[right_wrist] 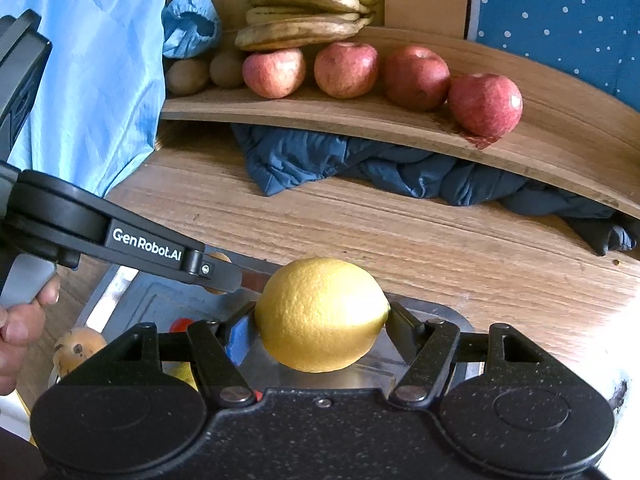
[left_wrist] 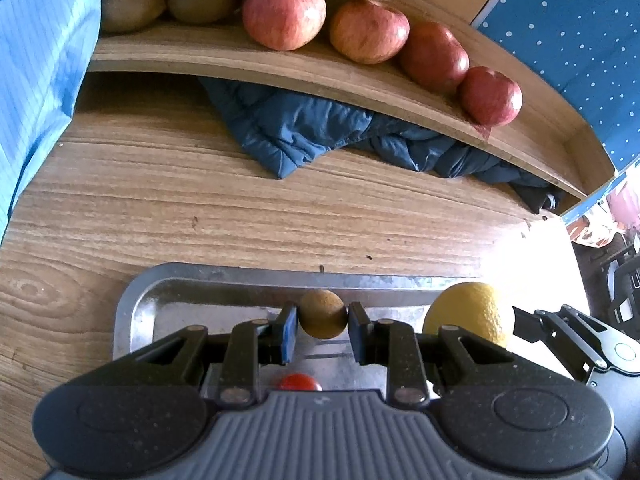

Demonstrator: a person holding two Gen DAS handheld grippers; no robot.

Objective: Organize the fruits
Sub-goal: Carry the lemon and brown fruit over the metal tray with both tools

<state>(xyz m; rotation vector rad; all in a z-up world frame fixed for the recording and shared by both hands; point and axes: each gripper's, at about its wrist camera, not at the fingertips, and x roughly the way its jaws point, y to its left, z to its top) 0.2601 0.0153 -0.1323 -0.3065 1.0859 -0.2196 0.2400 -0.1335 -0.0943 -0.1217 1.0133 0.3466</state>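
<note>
A crumpled dark blue jacket (right_wrist: 360,168) lies ahead of the grippers, tucked under the wooden shelf (right_wrist: 520,136); pale blue cloth (right_wrist: 92,80) hangs left.

Small brown kiwi (left_wrist: 322,314) above metal tray (left_wrist: 136,312); yellow lemon (right_wrist: 321,314) beside it. Four red apples (right_wrist: 346,70), bananas (right_wrist: 308,12), two kiwis (right_wrist: 188,76) lined on wooden shelf (right_wrist: 540,136).

Bright right-side glare, fisheye-bent edges
</note>
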